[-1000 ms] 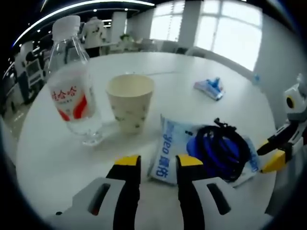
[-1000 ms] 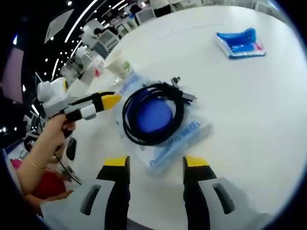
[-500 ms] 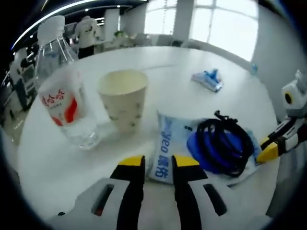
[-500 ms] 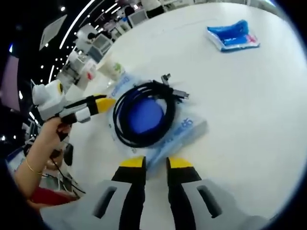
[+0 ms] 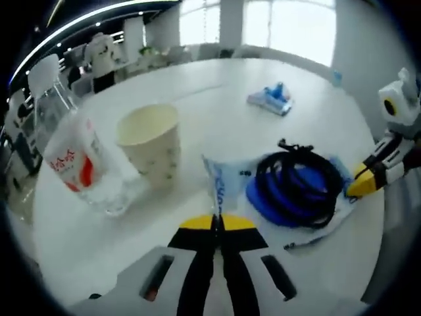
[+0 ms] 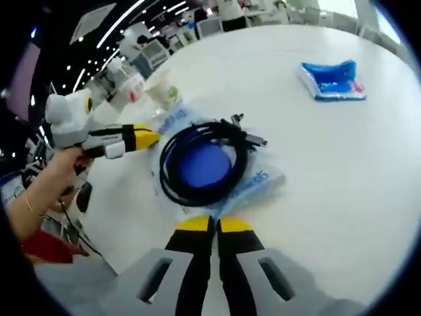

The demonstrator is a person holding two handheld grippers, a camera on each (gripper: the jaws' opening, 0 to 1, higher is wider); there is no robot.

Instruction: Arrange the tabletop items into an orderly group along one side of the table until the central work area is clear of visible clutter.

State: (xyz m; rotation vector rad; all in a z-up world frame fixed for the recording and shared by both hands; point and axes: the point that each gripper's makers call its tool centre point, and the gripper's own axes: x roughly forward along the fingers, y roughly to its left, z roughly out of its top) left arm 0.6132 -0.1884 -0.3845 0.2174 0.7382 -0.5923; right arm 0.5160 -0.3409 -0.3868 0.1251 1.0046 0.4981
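On the table (image 5: pixel 197 85), both tongs (image 5: pixel 215 222) (image 6: pixel 212 225) clenched on the cable-covered wipes pack (image 5: pixel 227 187) edges.

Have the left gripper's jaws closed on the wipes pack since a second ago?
Yes. The left gripper has closed its jaws, pinching the wipes pack edge; the pack's near edge now lifts off the table.

The setting looks like a large open-plan office or lab. A wide round white table (image 5: pixel 309 99) stands in a big room with tall bright windows (image 5: pixel 289 26) along the far wall. Long strips of ceiling light (image 5: pixel 72 26) curve overhead, and rows of small spot lights (image 6: pixel 99 56) run back into the dim hall. Behind the table stand desks with monitors and chairs (image 6: pixel 210 26), blurred and too small to make out in detail.
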